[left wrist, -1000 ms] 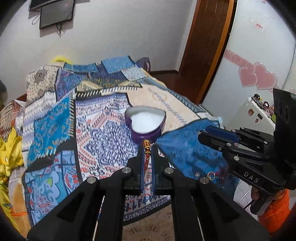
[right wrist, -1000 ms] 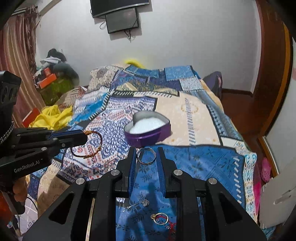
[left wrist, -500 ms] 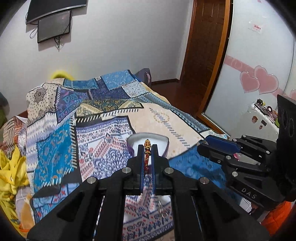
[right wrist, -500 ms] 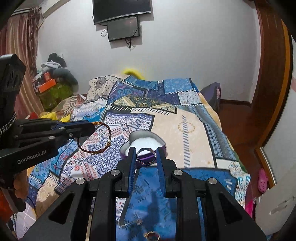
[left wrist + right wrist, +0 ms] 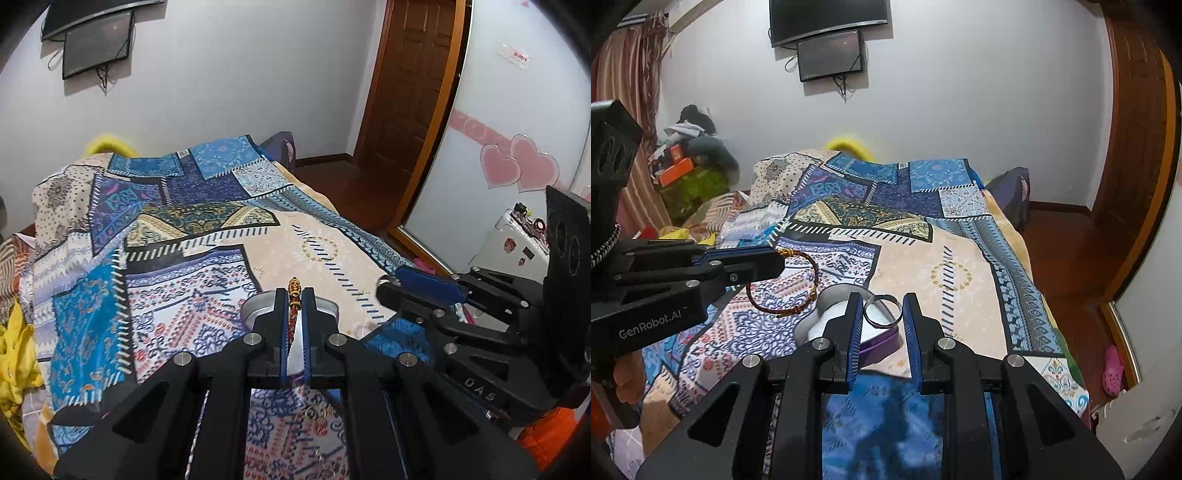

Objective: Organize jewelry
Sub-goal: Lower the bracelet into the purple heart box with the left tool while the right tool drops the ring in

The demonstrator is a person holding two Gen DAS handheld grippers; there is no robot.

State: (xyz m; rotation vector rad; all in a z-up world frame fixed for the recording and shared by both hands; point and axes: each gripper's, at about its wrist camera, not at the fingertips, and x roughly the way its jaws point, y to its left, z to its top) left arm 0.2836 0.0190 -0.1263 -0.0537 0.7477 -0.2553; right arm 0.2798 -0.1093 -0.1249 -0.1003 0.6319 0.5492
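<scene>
My left gripper (image 5: pixel 294 301) is shut on a red cord bracelet (image 5: pixel 293 310) with a gold bead; the right wrist view shows the bracelet's loop (image 5: pixel 783 284) hanging from it. My right gripper (image 5: pixel 882 314) is shut on a silver ring (image 5: pixel 882 313); it shows at the right of the left wrist view (image 5: pixel 391 286). Both are held above a purple heart-shaped box (image 5: pixel 882 341) with white lining on the bed, partly hidden behind the fingers in both views (image 5: pixel 255 304).
The patterned bedspread (image 5: pixel 166 258) covers the bed. Small loose jewelry pieces (image 5: pixel 314 413) lie near its front edge. Yellow cloth (image 5: pixel 14 350) is at the left. A wooden door (image 5: pixel 406 92) and a white cabinet (image 5: pixel 517 240) are to the right.
Both grippers have risen and tilted up with their pieces; the heart box has slid lower in both views and is now mostly hidden behind the fingers.
</scene>
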